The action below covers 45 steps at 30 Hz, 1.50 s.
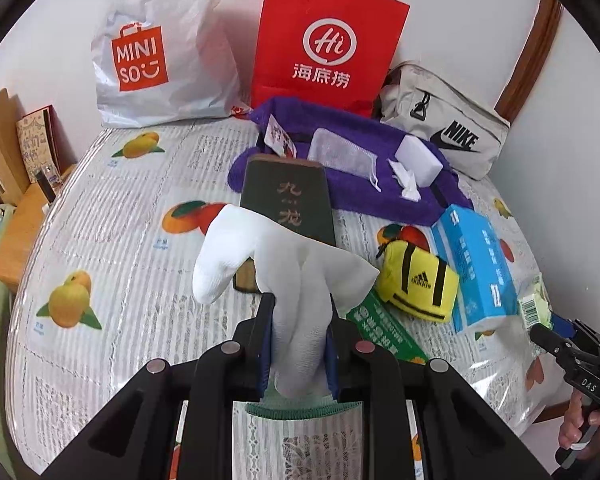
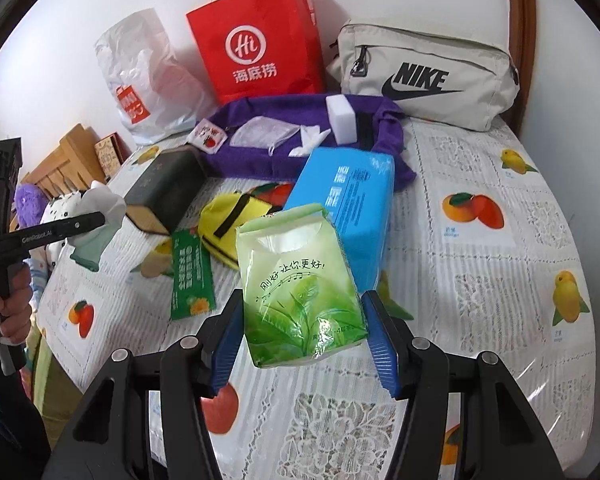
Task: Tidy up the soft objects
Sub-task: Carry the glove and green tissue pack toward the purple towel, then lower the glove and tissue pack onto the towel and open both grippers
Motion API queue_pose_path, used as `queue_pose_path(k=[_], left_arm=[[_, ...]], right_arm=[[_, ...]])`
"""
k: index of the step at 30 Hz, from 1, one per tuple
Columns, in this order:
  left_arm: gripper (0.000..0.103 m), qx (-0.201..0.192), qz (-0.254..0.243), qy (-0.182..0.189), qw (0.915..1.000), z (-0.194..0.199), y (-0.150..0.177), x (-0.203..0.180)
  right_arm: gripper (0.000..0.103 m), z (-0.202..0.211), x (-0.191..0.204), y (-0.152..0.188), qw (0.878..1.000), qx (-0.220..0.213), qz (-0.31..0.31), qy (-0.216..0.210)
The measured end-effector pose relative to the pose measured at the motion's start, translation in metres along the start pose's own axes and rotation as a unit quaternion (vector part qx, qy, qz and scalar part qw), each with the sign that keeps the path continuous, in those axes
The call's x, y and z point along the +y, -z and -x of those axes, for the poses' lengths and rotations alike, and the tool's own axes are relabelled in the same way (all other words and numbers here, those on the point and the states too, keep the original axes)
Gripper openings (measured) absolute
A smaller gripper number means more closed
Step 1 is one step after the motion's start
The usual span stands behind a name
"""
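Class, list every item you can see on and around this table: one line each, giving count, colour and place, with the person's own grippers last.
sock: 1, white, clamped in the left gripper
tissue pack: 1, green, between the right gripper's fingers
tissue box: 1, blue, mid-table
pouch: 1, yellow, left of the blue box
dark box: 1, dark green, centre
towel: 1, purple, rear
sponge: 1, white, on the towel
paper bag: 1, red, at the wall
plastic bag: 1, white, rear left
Nike bag: 1, beige, rear right
left gripper: black, shut
right gripper: black, gripping
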<state>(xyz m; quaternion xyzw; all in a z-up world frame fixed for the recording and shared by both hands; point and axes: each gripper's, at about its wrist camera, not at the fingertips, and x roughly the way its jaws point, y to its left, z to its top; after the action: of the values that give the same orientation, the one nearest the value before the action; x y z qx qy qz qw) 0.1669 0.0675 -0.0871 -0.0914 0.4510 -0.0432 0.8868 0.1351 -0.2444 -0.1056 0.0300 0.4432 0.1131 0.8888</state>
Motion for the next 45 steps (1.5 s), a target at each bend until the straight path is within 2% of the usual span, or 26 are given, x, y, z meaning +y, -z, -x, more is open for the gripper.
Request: queue_pose_path(k=[8,23,35,45], left_arm=[[0.021,-0.009,0.000,0.000,1.0000,-0.004,-0.029,0.000],[0.021,-0.015,-0.007,-0.015,0.9998,-0.025,-0.084,0.005],[0.021,-0.008,-0.013,-0.011,0.9998,-0.055,-0.118,-0.001],[0.021,0.001,-0.029,-0.007,0.9996,-0.086,-0.147,-0.012]], right_arm=[[0.057,-0.009,-0.005,-0.026,1.000,0.007,-0.004,0.009],[0.057,-0.030,-0.010,-0.088,1.000,-0.006,0.008,0.012],[0.057,-0.074,-0.028,-0.139,1.000,-0.001,-0.012,0.020],[0.057,-0.107,-0.038,-0.167,0.999,0.017,-0.013,0.030]])
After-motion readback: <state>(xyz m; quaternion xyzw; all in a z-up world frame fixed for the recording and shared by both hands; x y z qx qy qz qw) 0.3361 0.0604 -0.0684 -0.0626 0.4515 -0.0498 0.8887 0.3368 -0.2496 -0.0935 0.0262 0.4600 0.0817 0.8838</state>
